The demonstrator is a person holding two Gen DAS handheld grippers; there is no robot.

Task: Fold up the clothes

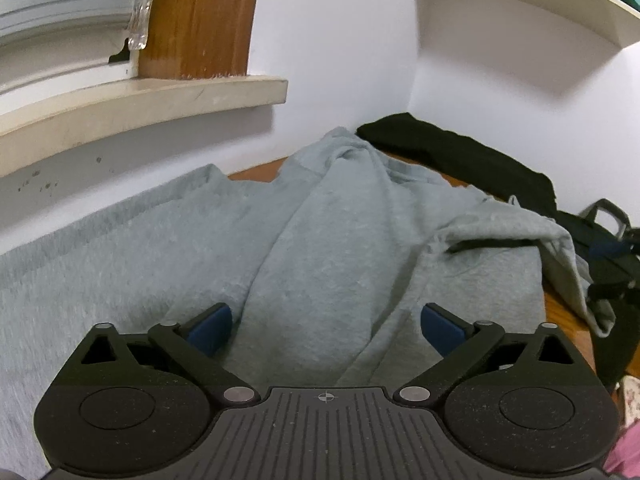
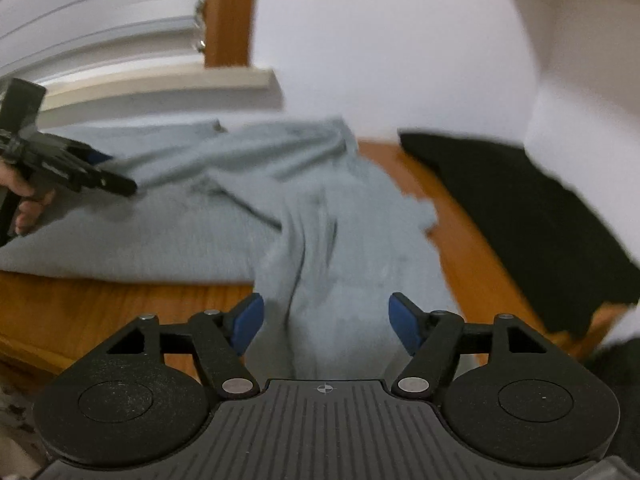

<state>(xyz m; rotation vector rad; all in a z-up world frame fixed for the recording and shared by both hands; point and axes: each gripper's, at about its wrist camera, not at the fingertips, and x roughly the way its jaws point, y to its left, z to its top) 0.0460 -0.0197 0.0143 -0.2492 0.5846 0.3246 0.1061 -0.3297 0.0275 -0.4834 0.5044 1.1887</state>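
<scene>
left gripper point(image 1: 326, 326) gapes wide, holding nothing | right gripper point(image 2: 326, 322) likewise | both over rumpled grey fleece garment point(image 1: 320, 240) (soft, creased) | black cloth point(image 1: 460, 160) beyond it

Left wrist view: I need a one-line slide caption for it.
Open left hand-held gripper hovers over a rumpled grey fleece garment on a wooden table, black cloth behind.
</scene>
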